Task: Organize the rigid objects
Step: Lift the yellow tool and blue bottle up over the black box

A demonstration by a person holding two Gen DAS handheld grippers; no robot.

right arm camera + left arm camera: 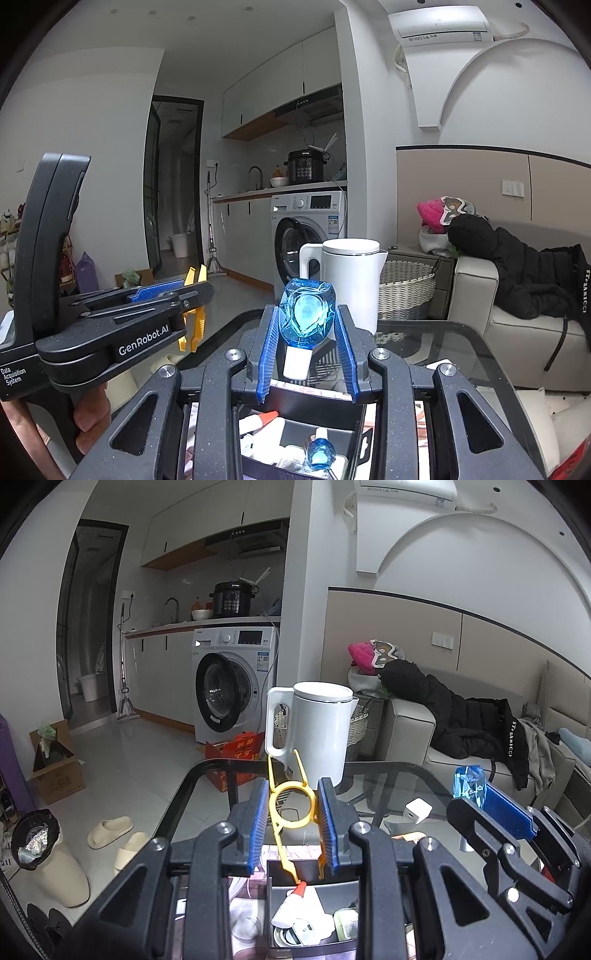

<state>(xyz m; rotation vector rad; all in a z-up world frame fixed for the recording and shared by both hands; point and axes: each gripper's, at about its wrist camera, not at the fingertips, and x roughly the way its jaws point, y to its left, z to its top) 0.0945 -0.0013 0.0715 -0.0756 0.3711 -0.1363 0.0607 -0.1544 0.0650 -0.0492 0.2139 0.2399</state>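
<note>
Left claw: clamped on yellow plastic tool, blue pads pressing both sides of its ring; tool held above dark tray, prongs pointing fwd toward kettle.
Right claw: clamped on blue bottle, pads on either side of faceted body; white neck/cap points down, bottle held up over tray.
Yellow plastic tool: ring in middle w/ 2 thin arms fwd and 2 legs back; lower leg tip sits near red cap of tube. Also seen from right wrist view, sticking out past left claw.
Blue bottle: clear blue, glassy; visible in left wrist view too, at tip of right claw.
Dark tray: open box under both claws, on glass surface. Holds white tube w/ red cap, round metal-lidded item, greenish packet.
2nd blue bottle: smaller-looking, standing in tray w/ white cap up, right wrist view.
White kettle: upright at far edge of surface, lid on, handle to left.
White charger cube: on glass, right of left claw, apart from tray.
Bkgd: washing machine, sofa w/ black coat, wicker basket, slippers on floor.
Hand: person's fingers around left gripper handle, right wrist view.
</note>
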